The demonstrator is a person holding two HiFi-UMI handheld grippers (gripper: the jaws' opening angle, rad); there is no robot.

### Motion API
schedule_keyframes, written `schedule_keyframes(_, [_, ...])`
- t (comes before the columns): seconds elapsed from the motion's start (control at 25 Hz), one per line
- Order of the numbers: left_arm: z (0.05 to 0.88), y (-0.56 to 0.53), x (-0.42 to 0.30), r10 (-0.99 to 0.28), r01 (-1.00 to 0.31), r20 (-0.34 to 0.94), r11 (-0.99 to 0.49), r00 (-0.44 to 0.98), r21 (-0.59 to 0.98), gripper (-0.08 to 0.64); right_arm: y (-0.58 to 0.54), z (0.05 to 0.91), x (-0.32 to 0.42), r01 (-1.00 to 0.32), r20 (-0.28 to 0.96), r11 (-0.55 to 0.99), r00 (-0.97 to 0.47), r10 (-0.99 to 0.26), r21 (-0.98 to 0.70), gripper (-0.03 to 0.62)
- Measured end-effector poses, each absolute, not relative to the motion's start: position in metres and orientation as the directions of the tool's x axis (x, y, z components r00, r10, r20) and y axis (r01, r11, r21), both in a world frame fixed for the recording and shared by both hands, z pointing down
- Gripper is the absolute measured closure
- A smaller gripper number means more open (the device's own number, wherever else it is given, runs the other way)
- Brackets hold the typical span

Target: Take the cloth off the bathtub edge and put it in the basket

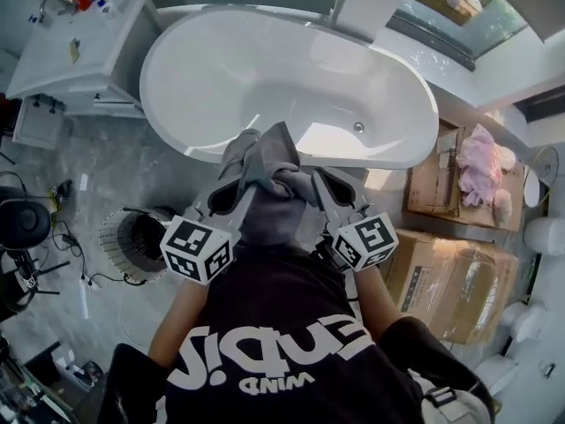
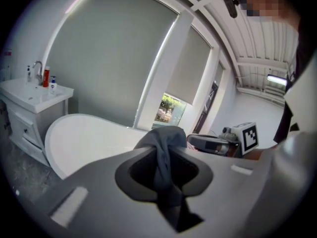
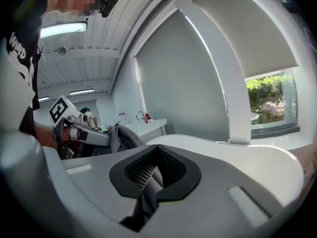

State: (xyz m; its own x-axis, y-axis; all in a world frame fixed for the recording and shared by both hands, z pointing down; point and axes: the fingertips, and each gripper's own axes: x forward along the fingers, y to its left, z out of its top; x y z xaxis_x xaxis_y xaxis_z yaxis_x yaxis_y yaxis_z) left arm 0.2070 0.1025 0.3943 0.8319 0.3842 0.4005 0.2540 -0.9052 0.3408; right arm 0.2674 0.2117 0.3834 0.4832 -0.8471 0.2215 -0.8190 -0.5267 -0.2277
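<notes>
A grey cloth [image 1: 265, 179] hangs bunched between my two grippers, lifted just in front of the near rim of the white bathtub [image 1: 221, 69]. My left gripper [image 1: 237, 184] is shut on the cloth's left part; the cloth [image 2: 163, 162] runs down through its jaws. My right gripper [image 1: 311, 184] is shut on the right part, with the cloth [image 3: 148, 182] pinched between its jaws. The slatted round basket [image 1: 132, 244] stands on the floor to the lower left of the grippers. In each gripper view the other gripper shows beside the cloth.
A white vanity with a sink [image 1: 75, 42] stands at the far left. Cardboard boxes [image 1: 450, 276] and a pink cloth [image 1: 481, 166] lie at the right. Cables and a dark stand [image 1: 26, 228] clutter the floor at the left edge. A white pillar [image 1: 371, 3] rises behind the tub.
</notes>
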Motion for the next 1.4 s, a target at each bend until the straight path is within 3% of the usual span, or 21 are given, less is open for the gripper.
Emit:
schedule_keyframes(0.28, [0.386,0.044,0.164,0.235,0.096,0.377,-0.931,0.896,0.352,0.509,0.129,0.376,0.258,-0.911,0.212,-0.350,0.306,-0.928,-0.217,0.583])
schedule_keyframes(0.72, [0.384,-0.084,0.070,-0.026,-0.166,0.355,-0.914,0.935,0.370,0.508,-0.011,0.359,0.184,-0.976,0.218,-0.113,0.071,-0.973,-0.187,0.583])
schedule_keyframes(1.04, [0.366,-0.163,0.003,-0.174,-0.279,0.298,-0.890,0.939,0.359,0.509,-0.128,0.352,0.120,-0.982,0.201,0.086,-0.119,-0.972,-0.166,0.583])
schedule_keyframes(1.4, [0.364,-0.231,-0.081,-0.448,-0.538,0.316,-0.780,0.836,0.318,0.508,-0.233,0.351,0.024,-0.902,0.224,0.405,-0.430,-0.874,-0.153,0.583])
